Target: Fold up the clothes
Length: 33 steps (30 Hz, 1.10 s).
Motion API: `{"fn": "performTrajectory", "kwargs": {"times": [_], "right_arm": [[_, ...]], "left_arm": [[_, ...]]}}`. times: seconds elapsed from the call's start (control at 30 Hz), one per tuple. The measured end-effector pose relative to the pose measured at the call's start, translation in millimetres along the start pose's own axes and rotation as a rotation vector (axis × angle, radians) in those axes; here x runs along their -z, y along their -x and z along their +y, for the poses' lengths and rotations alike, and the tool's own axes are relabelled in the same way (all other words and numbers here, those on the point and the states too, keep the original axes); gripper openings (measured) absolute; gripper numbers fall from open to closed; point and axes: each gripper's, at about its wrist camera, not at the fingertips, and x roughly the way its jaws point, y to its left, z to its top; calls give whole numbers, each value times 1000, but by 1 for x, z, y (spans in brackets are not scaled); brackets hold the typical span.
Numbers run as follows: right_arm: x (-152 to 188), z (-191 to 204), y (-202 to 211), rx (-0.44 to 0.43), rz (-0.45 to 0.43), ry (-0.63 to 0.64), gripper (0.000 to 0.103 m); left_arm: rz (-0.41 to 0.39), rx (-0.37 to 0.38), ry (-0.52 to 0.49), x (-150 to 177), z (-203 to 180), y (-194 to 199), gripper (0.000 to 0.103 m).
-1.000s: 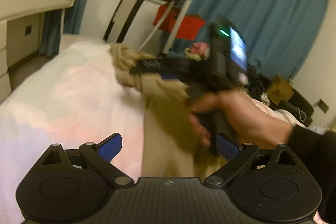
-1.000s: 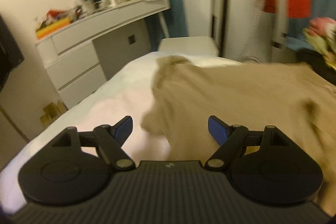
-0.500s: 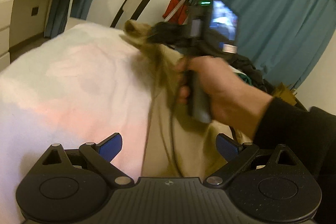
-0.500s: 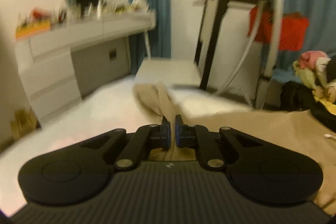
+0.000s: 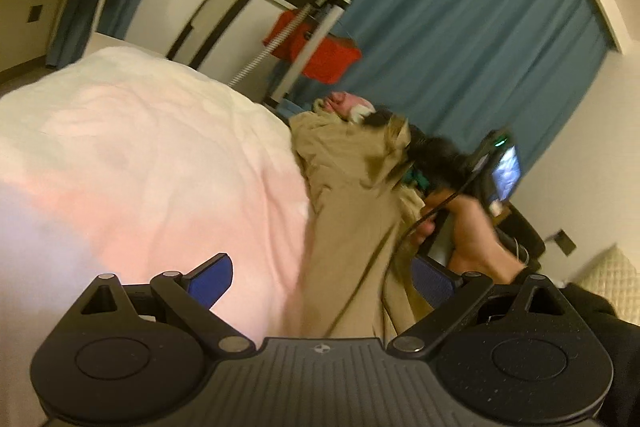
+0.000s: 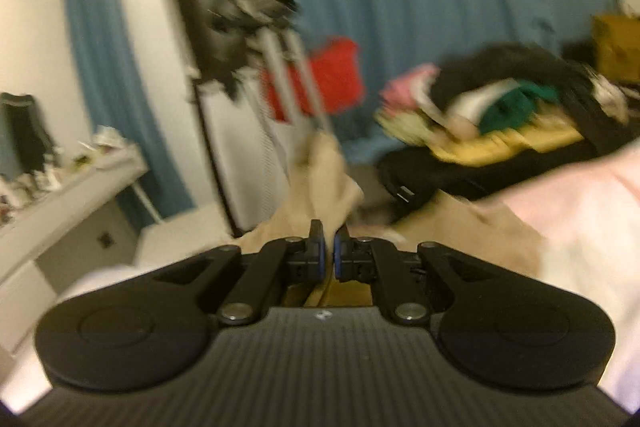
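Left gripper [image 5: 322, 277]: matte black body with a ribbed black top plate; the pads [image 5: 211, 277] are saturated blue. Right gripper [image 6: 328, 253]: the same black, with thin blue edges on the pads [image 6: 319, 255].

Garment [image 5: 352, 195]: plain tan, no pattern, ahead of the left jaws and pinched between the right jaws.

Bed cover [image 5: 140, 163]: white with a pink cast, unpatterned, left of the left jaws.

Curtain [image 5: 460, 47]: solid teal blue, far ahead.

Box [image 5: 316, 55] beyond the bed: bright red.

Clothes pile [image 6: 500, 115], ahead and right of the right jaws: black, pink, green, white and yellow; blurred.

Sleeve [image 5: 592, 311]: black.
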Motion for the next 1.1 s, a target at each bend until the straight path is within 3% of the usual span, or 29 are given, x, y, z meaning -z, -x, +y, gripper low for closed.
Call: {"fn": "performTrajectory", "kwargs": {"times": [0.1,0.27,0.33,0.37,0.4,0.57,0.77,0.97,1.1], "right_arm": [[25,-14,-19,47,74,34,7],[28,-12,-15,16,90,7,14],[22,-12,-8,-9,112,-22,41],[20,-12,1,-22,109,-37,66],[17,-11,11,-35,99,-45,81],[6,1,79,-82,72,-18,80],[8,20,197,-113,46,41,80],[28,35,317,-132,8,79,80],[45,30,366,-148,14,31,80]], "left_arm": [[16,1,-40,9,-7,-9,97],[50,-24,-88,21,-18,-26,97],[54,-34,-107,20,-18,-32,97],[51,-36,-115,20,-20,-32,97],[46,-35,-121,20,-21,-30,97],[25,-32,-172,17,-32,-19,97],[-4,2,-213,19,-52,21,97],[-24,-12,-303,31,-83,58,98],[-22,-31,-341,41,-97,70,98]]}}
